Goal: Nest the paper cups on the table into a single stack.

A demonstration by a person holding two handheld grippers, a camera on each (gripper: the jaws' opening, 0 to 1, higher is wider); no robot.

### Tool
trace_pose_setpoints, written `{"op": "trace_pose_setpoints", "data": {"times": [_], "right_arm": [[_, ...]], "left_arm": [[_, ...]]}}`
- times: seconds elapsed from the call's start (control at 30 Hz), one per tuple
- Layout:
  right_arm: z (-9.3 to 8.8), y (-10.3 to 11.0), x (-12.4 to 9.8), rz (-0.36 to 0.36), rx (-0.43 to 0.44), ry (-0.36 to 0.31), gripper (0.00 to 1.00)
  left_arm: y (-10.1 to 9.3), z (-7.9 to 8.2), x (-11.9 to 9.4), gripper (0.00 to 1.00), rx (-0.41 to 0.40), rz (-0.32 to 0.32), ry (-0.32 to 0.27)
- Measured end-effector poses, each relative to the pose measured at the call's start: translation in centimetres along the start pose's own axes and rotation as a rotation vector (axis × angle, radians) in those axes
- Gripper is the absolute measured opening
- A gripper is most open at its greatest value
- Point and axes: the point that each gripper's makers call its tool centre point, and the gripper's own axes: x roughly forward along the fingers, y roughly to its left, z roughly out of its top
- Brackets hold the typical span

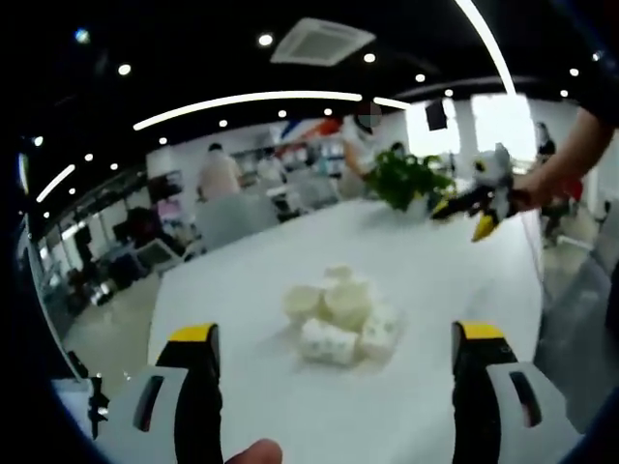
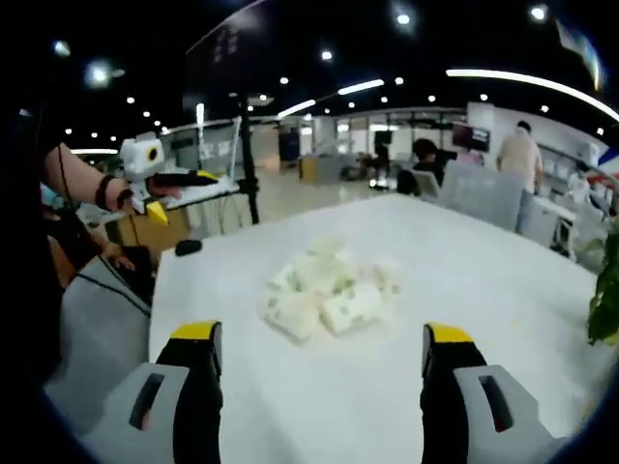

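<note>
Cups: paper cups [image 1: 340,314] lay jumbled at the frame's centre on the white table [image 1: 464,280].
Handling: likely light, crushable; best pinched gently at a rim.
Left gripper [image 1: 334,387]: released, empty.
Right gripper [image 2: 319,387]: released, empty.

Left gripper [image 1: 334,362] held up, jaws wide apart, nothing between them. Right gripper [image 2: 319,362] likewise spread, unloaded. Hands grip both handles, forearms bare.
</note>
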Motion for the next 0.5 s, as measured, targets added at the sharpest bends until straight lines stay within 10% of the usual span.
{"op": "trace_pose_setpoints", "data": {"times": [0.5], "right_arm": [[-2.5,1.2,4.9,0.073,-0.04,0.118,0.76]], "left_arm": [[0.3,-1.8,-0.3,1.0,-0.058,0.032,0.022]]}}
